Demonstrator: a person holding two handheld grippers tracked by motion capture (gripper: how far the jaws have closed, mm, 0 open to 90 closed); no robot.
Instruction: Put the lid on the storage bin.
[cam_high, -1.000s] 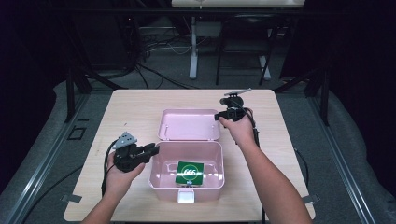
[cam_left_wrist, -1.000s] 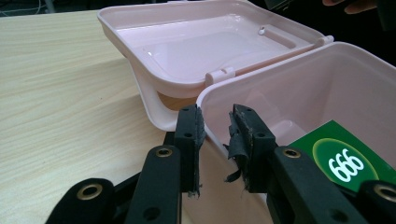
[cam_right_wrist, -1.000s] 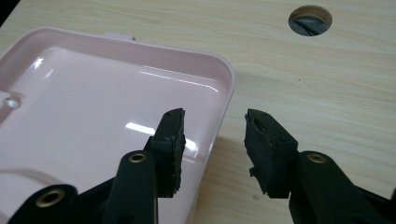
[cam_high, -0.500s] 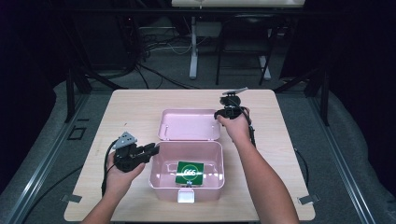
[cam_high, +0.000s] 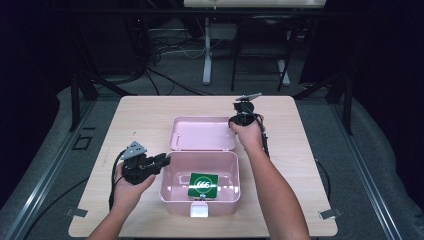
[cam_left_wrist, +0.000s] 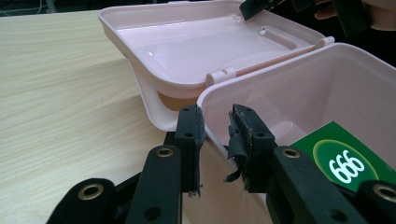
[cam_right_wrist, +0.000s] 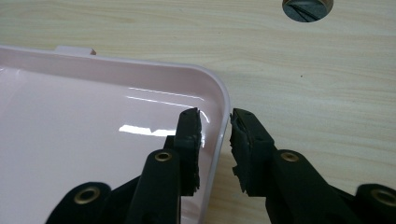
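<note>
Right gripper (cam_right_wrist: 215, 135): set astride the far corner rim of the lid (cam_right_wrist: 93, 135), one jaw inside and one outside; its jaws have just been closing, and the rim is seen between them with a thin gap remaining on the outer side, so a firm pinch is not yet made out. Left gripper (cam_left_wrist: 214, 135): placed over the left wall of the pink box (cam_left_wrist: 289, 88), one jaw outside and one inside, the pads close against the wall and taken to be clamping it steady. Box: seen from above near the front middle of the table (cam_high: 145, 115), open, its lid laid flat behind it and joined at the hinge. Contents: a green card (cam_high: 202, 184) marked 666, lying flat on the box floor. Step in hand, as judged: the lid is being gripped for closing while the box is braced. Next move, as judged: the pinch on the rim is to be completed, then the lid swung up and over on its hinge toward the front, with the box kept from sliding and the left jaws cleared from the wall before the lid meets the rim.
</note>
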